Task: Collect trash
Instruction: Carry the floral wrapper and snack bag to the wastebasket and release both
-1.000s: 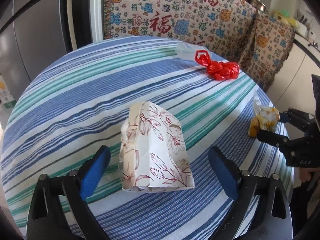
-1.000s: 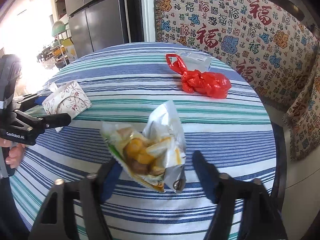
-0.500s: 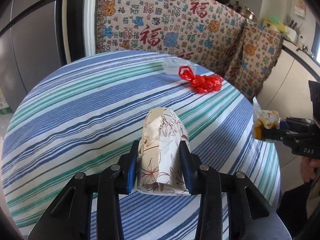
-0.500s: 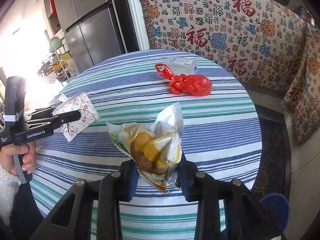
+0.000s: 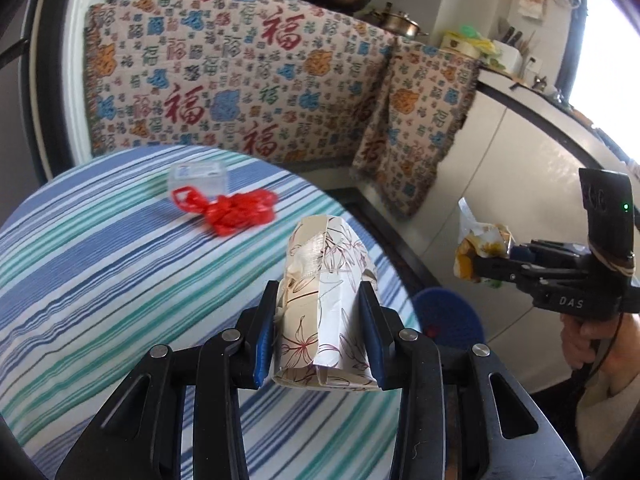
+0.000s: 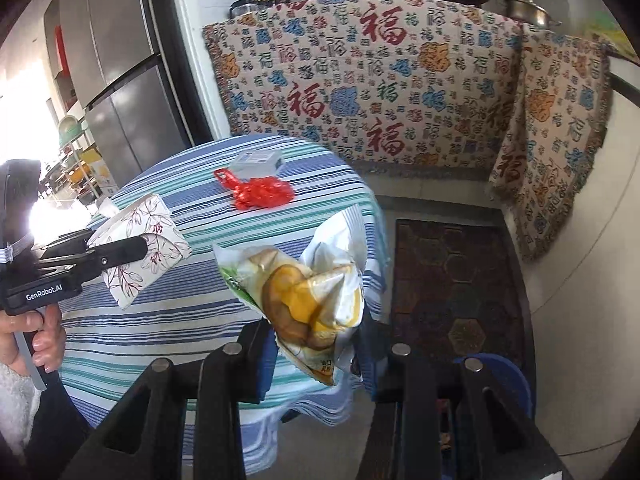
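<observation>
Left wrist view: the left gripper (image 5: 320, 332) clamps the floral tissue pack (image 5: 326, 300), long axis pointing away along the fingers, over the striped table's (image 5: 100, 280) rim.

Right wrist view: the right gripper (image 6: 316, 344) pinches the snack wrapper (image 6: 308, 300) upright, past the table edge, over open floor.
</observation>
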The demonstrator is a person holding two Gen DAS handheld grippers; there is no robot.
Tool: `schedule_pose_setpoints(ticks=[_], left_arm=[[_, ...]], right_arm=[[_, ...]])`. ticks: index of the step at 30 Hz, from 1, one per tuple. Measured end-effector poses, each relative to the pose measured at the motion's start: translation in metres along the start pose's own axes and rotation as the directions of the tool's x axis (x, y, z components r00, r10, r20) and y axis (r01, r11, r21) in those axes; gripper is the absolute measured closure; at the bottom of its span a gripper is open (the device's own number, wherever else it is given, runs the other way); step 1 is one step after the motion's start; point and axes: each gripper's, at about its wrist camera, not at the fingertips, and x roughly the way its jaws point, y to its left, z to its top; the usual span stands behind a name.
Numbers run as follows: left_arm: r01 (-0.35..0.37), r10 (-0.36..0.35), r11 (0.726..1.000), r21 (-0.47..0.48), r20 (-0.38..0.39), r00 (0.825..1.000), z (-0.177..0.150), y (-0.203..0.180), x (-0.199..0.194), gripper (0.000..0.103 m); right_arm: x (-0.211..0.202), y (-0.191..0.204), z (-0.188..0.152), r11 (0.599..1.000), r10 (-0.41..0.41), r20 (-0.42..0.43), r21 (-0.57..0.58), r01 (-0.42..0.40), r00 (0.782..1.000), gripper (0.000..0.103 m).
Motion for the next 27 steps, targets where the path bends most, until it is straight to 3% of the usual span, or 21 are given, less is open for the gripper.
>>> schedule_pose_setpoints(ticks=[9,12,17,27], left_arm=[[0.165,-0.162,0.984,0.066,-0.054,0.985,0.014,-0.113,0.069,0.065],[0.198,-0.192,0.978,0.073,-0.084,0.978,0.013,-0.144,0.097,0.065],[0.230,-0.221,0.971,0.069,-0.126,0.967,0.005,-0.176,0.135,0.064],[0.237,-0.217,0.968,0.082,-0.203,0.955,-0.009,-0.208,0.179,0.064]], right_arm=[[-0.032,-0.103,-0.038,0.971,-0.204,-0.027,0.122,0.206,0.979,0.069],[-0.030,-0.134,-0.059,0.952,-0.221,-0.059,0.204,0.228,0.974,0.069],[-0.030,-0.164,-0.077,0.935,-0.247,-0.100,0.238,0.264,0.964,0.069],[-0.027,-0.207,-0.105,0.904,-0.253,-0.175,0.308,0.297,0.951,0.069]])
